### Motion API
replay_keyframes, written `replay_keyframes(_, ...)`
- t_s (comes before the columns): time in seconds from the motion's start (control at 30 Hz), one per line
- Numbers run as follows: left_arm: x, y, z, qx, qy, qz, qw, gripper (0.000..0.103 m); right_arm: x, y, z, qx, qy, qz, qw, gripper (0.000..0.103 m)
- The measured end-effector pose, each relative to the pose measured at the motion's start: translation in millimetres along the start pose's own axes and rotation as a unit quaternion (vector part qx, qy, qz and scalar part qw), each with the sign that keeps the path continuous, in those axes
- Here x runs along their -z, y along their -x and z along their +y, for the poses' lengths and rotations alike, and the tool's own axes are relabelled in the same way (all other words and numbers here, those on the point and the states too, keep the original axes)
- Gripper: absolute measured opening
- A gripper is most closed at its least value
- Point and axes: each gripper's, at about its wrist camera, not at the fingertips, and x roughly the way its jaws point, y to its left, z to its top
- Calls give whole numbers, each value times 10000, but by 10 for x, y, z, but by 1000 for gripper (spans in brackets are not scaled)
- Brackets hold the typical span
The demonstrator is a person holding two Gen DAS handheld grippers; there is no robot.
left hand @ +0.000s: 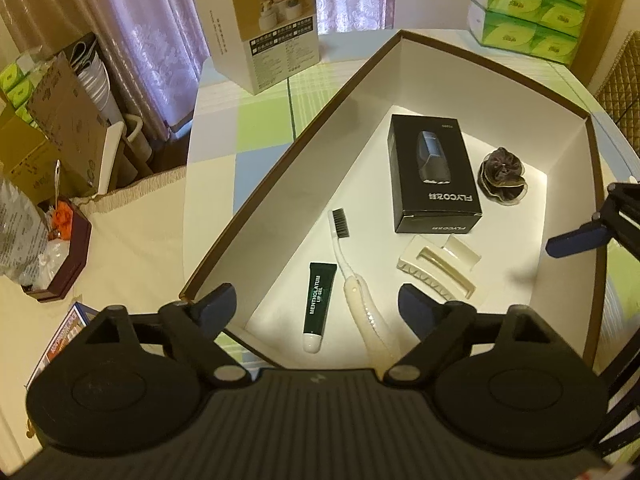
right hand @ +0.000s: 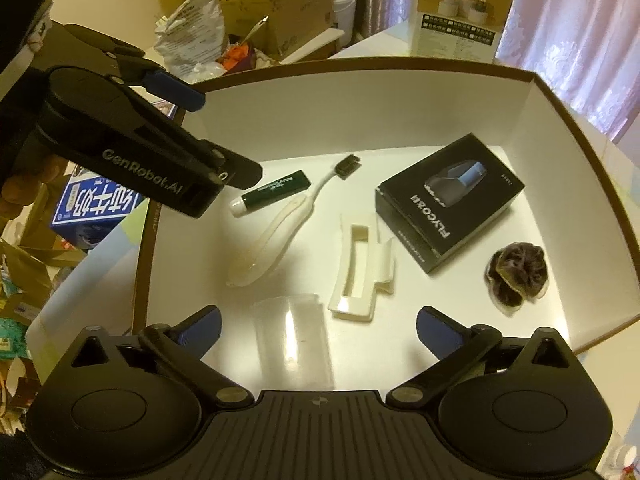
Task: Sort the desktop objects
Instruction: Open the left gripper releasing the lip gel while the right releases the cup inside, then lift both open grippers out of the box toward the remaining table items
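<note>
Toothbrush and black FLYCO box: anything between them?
The cream hair clip lies between the toothbrush and black FLYCO box, touching neither; clearest in the right wrist view.

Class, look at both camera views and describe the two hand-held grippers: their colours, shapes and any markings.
Both are matte black plastic. The left gripper and right gripper each have two round discs, angled link arms with silver pivot pins, a ribbed central panel and blue finger pads. In the right wrist view, the left gripper's side carries white lettering "GenRobot.AI". No cables or sleeves are visible.

This is a home room. Lace curtains hang far behind a table with a checked tablecloth. Cardboard boxes and tissue packs stand around.
</note>
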Motion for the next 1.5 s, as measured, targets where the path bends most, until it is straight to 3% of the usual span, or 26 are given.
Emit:
replay_keyframes(0.27, -11, 186, -96, -25, -102, -171, 9998, 97, 14, 160, -13, 165, 70, -163, 9997, 101)
replay_keyframes(0.73, 88, 561, -287, -117, -139, -401, 9990, 98, 179, 563, 21, 217, 131, -541, 9982, 101)
replay_keyframes(1.5, 402, 1117, -917, -273, -69, -614, 9977, 101, 816, 1191, -75, 50, -20, -958, 9954, 101)
